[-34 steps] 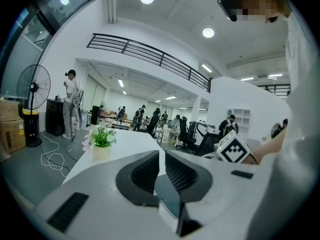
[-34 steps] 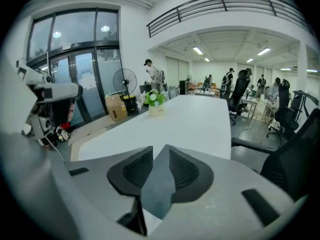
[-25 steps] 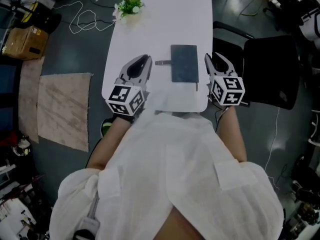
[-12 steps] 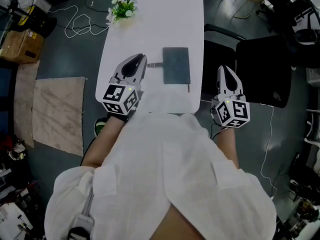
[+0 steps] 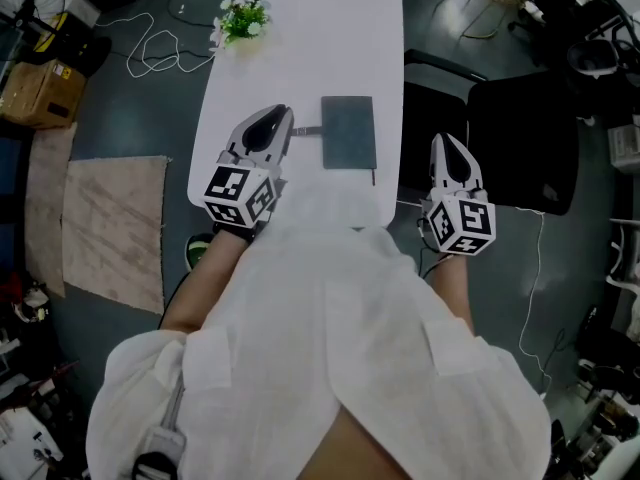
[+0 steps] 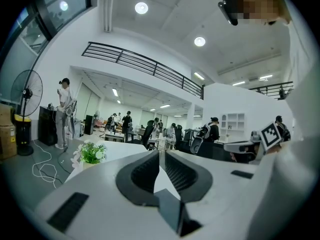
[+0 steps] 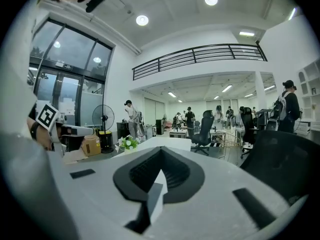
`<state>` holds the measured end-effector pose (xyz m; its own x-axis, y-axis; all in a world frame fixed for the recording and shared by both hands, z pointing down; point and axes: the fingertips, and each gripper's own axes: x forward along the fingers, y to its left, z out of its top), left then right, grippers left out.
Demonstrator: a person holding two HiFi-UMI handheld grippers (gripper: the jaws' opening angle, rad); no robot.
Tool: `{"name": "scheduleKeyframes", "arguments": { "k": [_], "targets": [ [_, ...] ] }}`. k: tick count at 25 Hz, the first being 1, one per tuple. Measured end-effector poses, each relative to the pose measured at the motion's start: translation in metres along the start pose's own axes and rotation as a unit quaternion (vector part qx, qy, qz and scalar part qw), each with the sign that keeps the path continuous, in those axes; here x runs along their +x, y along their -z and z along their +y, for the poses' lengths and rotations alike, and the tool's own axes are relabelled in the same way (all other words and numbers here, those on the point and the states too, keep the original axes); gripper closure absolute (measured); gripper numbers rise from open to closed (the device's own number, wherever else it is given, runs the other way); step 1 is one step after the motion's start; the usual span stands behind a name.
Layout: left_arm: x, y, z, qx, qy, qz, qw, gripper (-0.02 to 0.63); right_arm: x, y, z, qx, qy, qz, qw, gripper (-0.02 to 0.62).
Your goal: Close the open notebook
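The long white table runs away from the person, with a black chair just off its right side and a brown mat on the floor to its left. The notebook lies flat on the near end of the table with its dark cover closed. The left claw is over the table just left of the notebook, apart from it. Its jaws are drawn together to a thin slit with nothing in them. The right claw is off the table's right edge, over the floor beside the chair, with its jaws closed and empty. A small plant stands near the table's far left edge.
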<state>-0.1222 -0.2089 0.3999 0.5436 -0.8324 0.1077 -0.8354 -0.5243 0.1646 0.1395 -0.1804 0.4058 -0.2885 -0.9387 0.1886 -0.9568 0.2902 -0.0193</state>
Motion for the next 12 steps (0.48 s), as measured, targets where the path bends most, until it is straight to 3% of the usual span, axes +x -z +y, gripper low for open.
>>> {"name": "scheduleKeyframes", "arguments": {
  "k": [12],
  "targets": [
    [0.000,0.006,-0.001,-0.003,-0.003,0.011,0.9999,0.572,0.009,0.008,0.010,-0.023,-0.025,0.026,0.999,0.595]
  ]
}}
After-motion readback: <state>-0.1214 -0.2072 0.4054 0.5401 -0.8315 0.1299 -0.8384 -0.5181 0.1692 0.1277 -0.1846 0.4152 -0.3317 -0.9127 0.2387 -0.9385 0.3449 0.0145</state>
